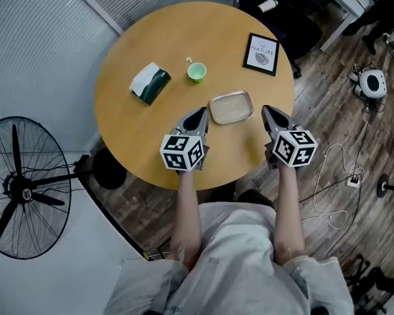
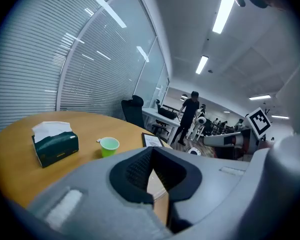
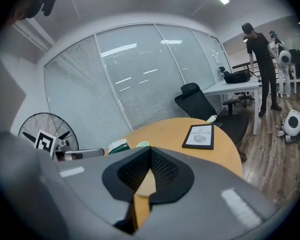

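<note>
I stand at a round wooden table (image 1: 131, 136) with a gripper in each hand. My left gripper (image 1: 202, 114) is shut and empty, its tips just left of a shallow metal tray (image 1: 231, 107). My right gripper (image 1: 267, 110) is also shut and empty, close to the tray's right side. Beyond them lie a green cup (image 1: 196, 72), a dark green tissue box (image 1: 150, 83) and a black-framed picture (image 1: 261, 53). The left gripper view shows its jaws (image 2: 151, 151) meeting, with the cup (image 2: 109, 145) and the tissue box (image 2: 55, 144) ahead. Past the closed jaws (image 3: 150, 151), the right gripper view shows the picture (image 3: 199, 136).
A standing fan (image 1: 20, 189) is on the floor at the left. A black office chair (image 1: 289, 18) stands behind the table. A white device (image 1: 372, 83) and cables lie on the wooden floor at the right. A person (image 2: 187, 116) stands by far desks. Blinds cover the glass wall.
</note>
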